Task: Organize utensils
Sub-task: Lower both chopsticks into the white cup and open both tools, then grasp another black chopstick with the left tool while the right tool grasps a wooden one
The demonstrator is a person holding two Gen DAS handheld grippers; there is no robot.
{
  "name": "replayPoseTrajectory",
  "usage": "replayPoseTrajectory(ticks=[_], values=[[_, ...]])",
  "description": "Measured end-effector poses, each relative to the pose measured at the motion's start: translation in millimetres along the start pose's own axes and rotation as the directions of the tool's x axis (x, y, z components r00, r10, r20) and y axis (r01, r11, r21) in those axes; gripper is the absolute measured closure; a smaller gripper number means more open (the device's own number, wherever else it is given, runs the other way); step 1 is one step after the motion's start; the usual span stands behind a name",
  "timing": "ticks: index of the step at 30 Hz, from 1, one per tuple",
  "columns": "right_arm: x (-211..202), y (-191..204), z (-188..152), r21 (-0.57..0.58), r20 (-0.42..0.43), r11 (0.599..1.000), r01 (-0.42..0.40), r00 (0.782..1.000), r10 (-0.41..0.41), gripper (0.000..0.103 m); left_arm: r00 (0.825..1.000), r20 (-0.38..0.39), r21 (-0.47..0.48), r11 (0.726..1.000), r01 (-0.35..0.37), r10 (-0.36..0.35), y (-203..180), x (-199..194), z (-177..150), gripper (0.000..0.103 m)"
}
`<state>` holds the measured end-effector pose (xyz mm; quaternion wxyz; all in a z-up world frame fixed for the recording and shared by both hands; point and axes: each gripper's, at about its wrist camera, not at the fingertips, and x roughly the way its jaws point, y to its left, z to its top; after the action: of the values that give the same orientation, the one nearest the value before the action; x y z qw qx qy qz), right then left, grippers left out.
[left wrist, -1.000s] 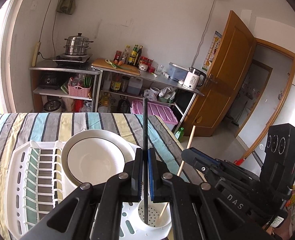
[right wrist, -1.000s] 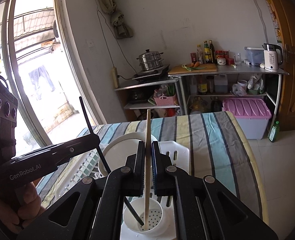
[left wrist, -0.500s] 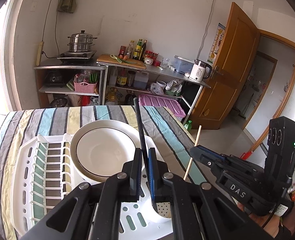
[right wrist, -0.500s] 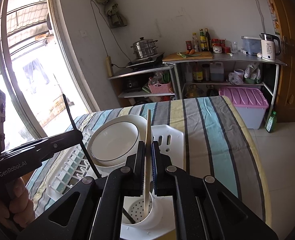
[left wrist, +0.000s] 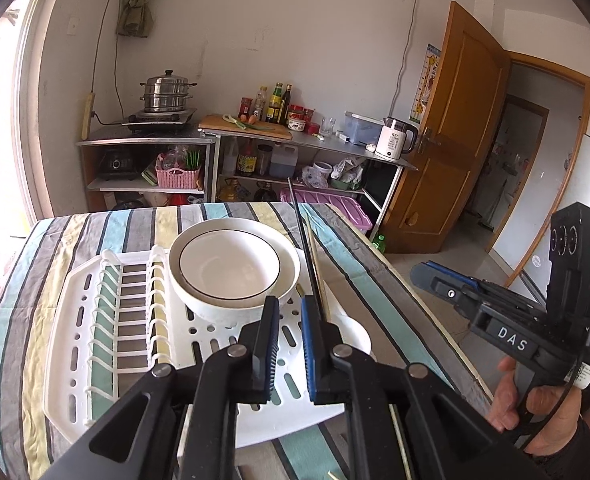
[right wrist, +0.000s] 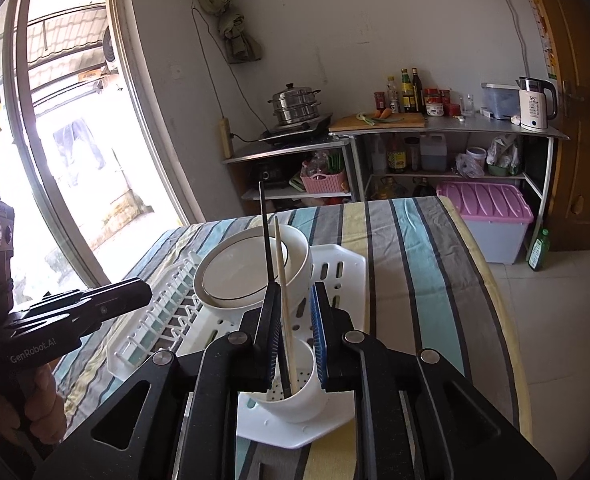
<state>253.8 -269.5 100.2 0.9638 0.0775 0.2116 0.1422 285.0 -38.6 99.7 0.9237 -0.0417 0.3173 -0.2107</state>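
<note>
Striped cloth in teal, grey and yellow covers the table point(left wrist: 223, 216), and on it lies 1 white dish rack point(left wrist: 95, 344) with 2 stacked white bowls point(left wrist: 231, 268) sitting toward its far right part. At the rack's near right corner stands 1 white perforated utensil cup point(right wrist: 295, 396), and in it are 2 chopsticks: 1 black chopstick point(right wrist: 265, 236) and 1 pale wooden chopstick point(right wrist: 281, 256), both leaning upward and away from the near edge, close beside each other.

2 grippers are in the room. Seen from its own camera, the left gripper point(left wrist: 285, 344) has its 2 fingers spread apart with nothing between them; the black chopstick point(left wrist: 303, 240) rises just beside its right finger, though I cannot tell whether they touch. The right gripper point(right wrist: 295, 332) also has its fingers parted, straddling the cup, with the wooden stick passing close by the left finger and no squeeze on it.

To the right of the rack, the cloth runs bare to the table's right edge, past which there is open tiled floor point(right wrist: 555, 300). Behind the table stand 2 metal shelf units point(left wrist: 295, 148) against the far wall, 1 pink-lidded storage box point(right wrist: 487, 216) on the floor, 1 steamer pot point(left wrist: 167, 88) and 1 white kettle point(left wrist: 395, 142). 1 wooden door point(left wrist: 455, 120) stands open at the far right.
</note>
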Motion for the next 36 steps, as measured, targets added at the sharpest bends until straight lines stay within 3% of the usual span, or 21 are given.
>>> replayPoseTrajectory(ticks=[6,15,24,36], values=[[-52.8,17.2,-30.6,-0.026,0.045,0.999,-0.024,0.999,0.025,0.084,0.998,0.053,0.022,0.999,-0.044,0.043,-1.1,-59.7,-45.3,0.093],[-94.1,44.3,-93.4,-0.053,-0.002,0.997,-0.061,0.998,0.061,0.083,0.991,0.042,0.028,0.991,-0.130,0.128,1.8,-114.9,-124.5,0.093],[-101.3,54.7,-140.5,-0.072,-0.088,0.995,-0.067,0.994,0.061,0.083,0.986,-0.025,0.015,0.986,-0.163,0.163,11.8,-126.2,-177.1,0.093],[-76.9,73.2,-160.1,-0.119,-0.176,0.989,-0.082,0.983,0.060,0.083,0.977,-0.100,0.023,0.982,-0.185,0.186,21.5,-103.1,-189.2,0.092]])
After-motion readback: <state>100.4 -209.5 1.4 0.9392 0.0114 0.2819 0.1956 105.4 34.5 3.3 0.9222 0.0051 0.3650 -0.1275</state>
